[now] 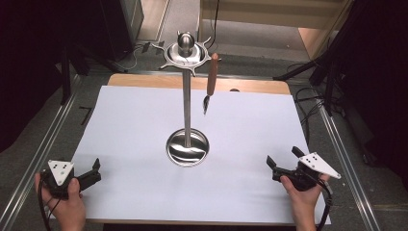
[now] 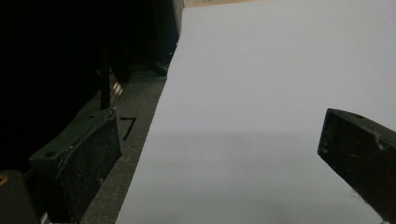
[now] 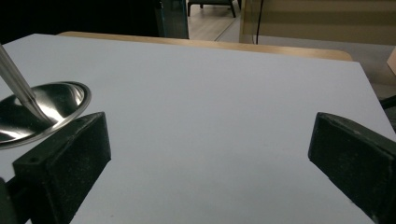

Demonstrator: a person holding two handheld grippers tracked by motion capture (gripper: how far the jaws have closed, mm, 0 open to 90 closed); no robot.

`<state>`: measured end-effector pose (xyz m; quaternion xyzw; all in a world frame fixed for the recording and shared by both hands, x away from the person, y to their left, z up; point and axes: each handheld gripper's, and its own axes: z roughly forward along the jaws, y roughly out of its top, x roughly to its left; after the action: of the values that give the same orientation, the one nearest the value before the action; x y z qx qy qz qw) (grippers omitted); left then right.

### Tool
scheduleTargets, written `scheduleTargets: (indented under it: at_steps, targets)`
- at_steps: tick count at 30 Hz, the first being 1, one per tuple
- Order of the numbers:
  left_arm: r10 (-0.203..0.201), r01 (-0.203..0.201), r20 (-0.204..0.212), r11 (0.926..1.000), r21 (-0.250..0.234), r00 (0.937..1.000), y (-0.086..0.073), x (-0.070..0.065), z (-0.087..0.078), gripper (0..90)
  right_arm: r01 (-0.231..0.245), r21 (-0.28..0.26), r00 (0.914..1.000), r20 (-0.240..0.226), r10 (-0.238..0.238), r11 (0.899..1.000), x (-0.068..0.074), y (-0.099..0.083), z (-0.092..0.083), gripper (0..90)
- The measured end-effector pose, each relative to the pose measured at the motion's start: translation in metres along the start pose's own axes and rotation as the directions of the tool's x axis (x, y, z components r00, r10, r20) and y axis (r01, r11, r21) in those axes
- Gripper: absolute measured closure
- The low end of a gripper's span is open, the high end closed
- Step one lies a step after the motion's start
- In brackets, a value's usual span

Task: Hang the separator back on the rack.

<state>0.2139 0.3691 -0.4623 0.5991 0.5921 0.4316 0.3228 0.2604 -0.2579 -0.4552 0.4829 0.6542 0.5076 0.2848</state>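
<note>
- Left gripper near-left on desk — jaws apart, empty; right gripper near-right, same
- Metal stand mid-desk; wood-handled utensil hangs at its top, far right side

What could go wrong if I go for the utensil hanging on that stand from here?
1. The wooden-handled utensil hangs free from one hook of the tall metal stand; a nudge could set it swinging or unhook it.
2. The stand is slender on a small round base, so a sideways pull might tip it.
3. Both the left gripper and right gripper sit open at the near edge, far off; a long reach could clip the pole.
</note>
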Motion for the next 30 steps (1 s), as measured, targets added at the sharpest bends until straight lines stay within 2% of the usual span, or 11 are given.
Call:
scheduleTargets:
  at_steps: [12,20,30]
  targets:
    - [-0.005,0.005,-0.001,1.0,-0.004,1.0,0.0,0.0,0.0,0.3,-0.036,0.032,0.998,0.054,0.034,0.999,-0.017,-0.019,-0.017,0.0]
    - [-0.006,0.006,-0.001,1.0,-0.004,1.0,0.0,0.001,0.0,0.3,-0.036,0.061,0.995,0.095,0.03,0.997,-0.03,-0.031,-0.032,0.0]
    - [-0.01,0.01,0.001,0.9999,-0.006,0.9999,0.0,0.001,0.0,0.3,-0.061,0.067,0.9837,0.173,0.049,0.996,-0.048,-0.041,-0.056,0.0]
